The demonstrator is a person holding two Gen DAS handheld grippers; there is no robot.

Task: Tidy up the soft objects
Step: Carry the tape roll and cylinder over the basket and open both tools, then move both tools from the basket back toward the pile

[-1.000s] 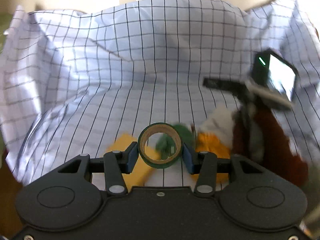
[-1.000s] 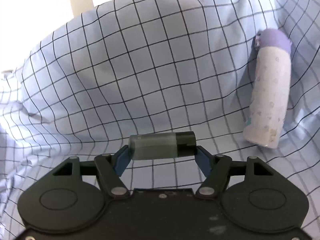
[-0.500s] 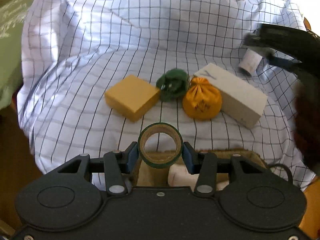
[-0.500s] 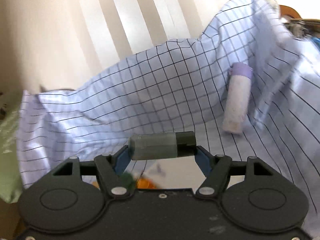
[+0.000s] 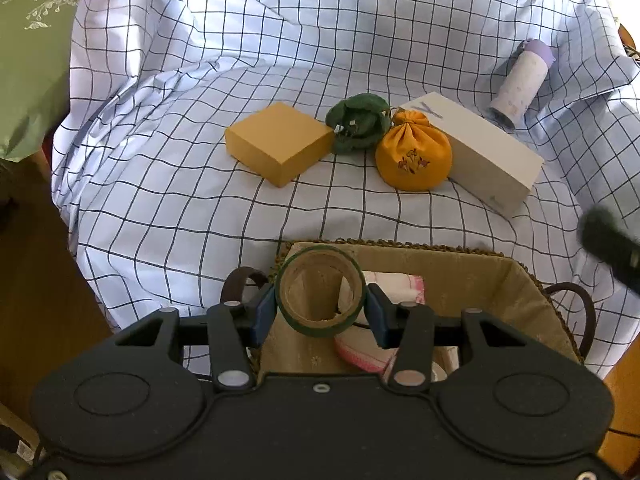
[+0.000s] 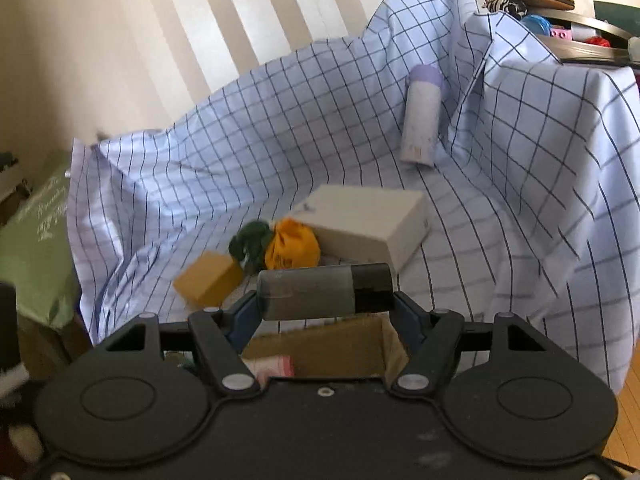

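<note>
My left gripper [image 5: 322,314] hangs over the lined wicker basket [image 5: 520,276]. Its jaws are opening; the green tape roll [image 5: 320,296] sits tilted between them, with a thin gap at the right pad. A pink-and-white cloth [image 5: 396,284] lies in the basket below. My right gripper [image 6: 324,300] is shut on a grey translucent bottle [image 6: 312,292] with a dark cap, held crosswise above the basket's [image 6: 344,344] far end. An orange pouch [image 5: 414,156] and a green fabric bundle [image 5: 358,122] lie on the checked cloth beyond.
A yellow box [image 5: 280,144] lies left of the pouches and a long white box [image 5: 480,156] right of them. A lilac-capped bottle [image 5: 520,84] lies at the back right. A green bag [image 5: 28,60] stands left. A cluttered shelf [image 6: 560,20] is at the right.
My left gripper pulled back from the pouches to above the basket and its jaws loosened on the tape roll. My right gripper swung away from the lilac bottle, still gripping the grey bottle.
</note>
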